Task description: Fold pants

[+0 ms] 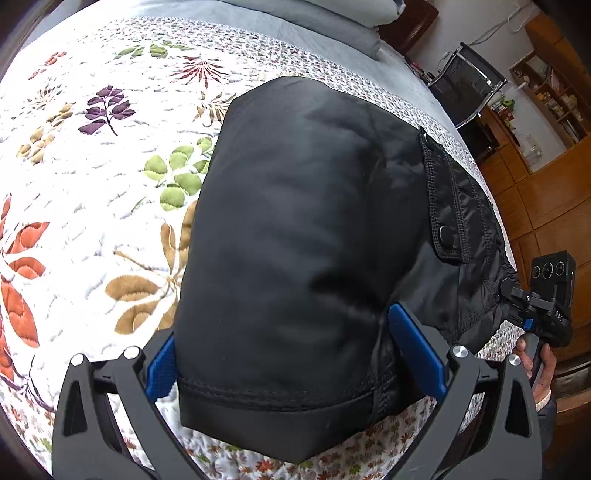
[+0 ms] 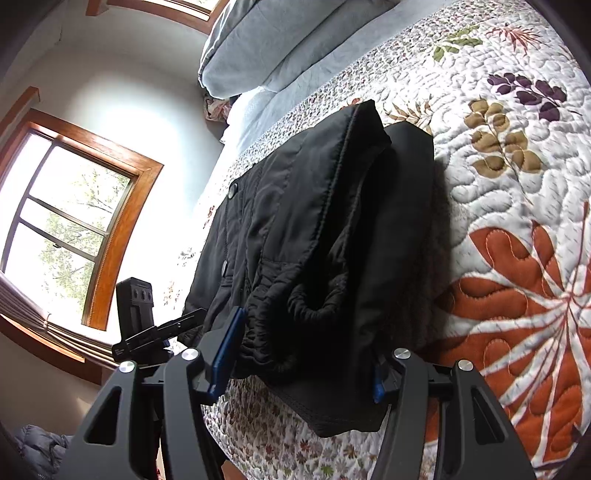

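Pants (image 1: pixel 295 229), black and padded, lie folded into a thick bundle on the leaf-patterned quilt (image 1: pixel 92 184) that covers the bed.

From the left wrist view, the bundle fills the middle of the frame. Its smooth folded surface faces up, and a hemmed edge of it sits closest to the camera. A pocket flap (image 1: pixel 441 199) with two snap buttons runs along the right side of the pants. The left gripper (image 1: pixel 295 354) has its jaws spread wide, one blue pad on each side of the near end of the pants; the fabric sits between the fingers, and whether the pads press it cannot be told. Right of the pants, near the bed edge, the other gripper's handle and camera block are visible, held in a hand (image 1: pixel 539 365). Beyond the pants, grey pillows (image 1: pixel 325 22) lie at the head of the bed, and a wooden shelf unit (image 1: pixel 546 107) stands further right.

From the right wrist view, the pants (image 2: pixel 314 240) show stacked layers, with a gathered elastic waistband (image 2: pixel 317 306) facing the camera. The right gripper (image 2: pixel 303 373) is also spread wide, straddling the near end of the pants, with its blue pads beside the cloth. Left of the pants, a window (image 2: pixel 66 229) with a wooden frame shows bright daylight. The other gripper's camera block (image 2: pixel 135 306) stands between window and pants.
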Demonstrator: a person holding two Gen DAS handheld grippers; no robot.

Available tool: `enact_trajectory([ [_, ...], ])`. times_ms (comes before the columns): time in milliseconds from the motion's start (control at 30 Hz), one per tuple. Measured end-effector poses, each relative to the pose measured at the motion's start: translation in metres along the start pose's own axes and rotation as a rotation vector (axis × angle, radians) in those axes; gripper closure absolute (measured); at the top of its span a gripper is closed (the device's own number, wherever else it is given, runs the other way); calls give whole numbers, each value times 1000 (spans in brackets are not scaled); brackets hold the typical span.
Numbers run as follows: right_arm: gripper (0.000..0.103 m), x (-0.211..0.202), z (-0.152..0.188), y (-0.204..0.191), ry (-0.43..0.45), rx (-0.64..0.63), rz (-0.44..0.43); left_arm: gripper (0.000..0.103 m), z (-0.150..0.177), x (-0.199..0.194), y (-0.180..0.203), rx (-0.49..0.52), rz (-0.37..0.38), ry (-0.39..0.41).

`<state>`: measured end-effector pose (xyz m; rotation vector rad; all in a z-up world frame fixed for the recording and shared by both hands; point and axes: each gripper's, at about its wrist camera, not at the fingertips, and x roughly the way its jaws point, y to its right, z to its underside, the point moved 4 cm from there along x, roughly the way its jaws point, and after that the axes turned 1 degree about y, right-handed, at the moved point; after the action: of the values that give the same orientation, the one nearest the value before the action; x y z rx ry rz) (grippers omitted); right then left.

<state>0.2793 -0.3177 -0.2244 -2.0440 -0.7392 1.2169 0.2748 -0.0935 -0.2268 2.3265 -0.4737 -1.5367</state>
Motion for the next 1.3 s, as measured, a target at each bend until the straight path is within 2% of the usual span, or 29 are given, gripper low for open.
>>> enact_trajectory([
  [467,45,16,-17,9,2,-14,-14,3,-41,5,-33,18,-37,48],
  [767,44,12,-7,5,16,-45,-9,4,-35,-5,-39,54,-59,81],
  [1067,44,7,-2,2,31,-64,-4,4,-51,-5,-33,93,-90,116],
  [1300,43,15,-11,0,27,-62,-6,3,-57,-5,-37,101,-104,133],
])
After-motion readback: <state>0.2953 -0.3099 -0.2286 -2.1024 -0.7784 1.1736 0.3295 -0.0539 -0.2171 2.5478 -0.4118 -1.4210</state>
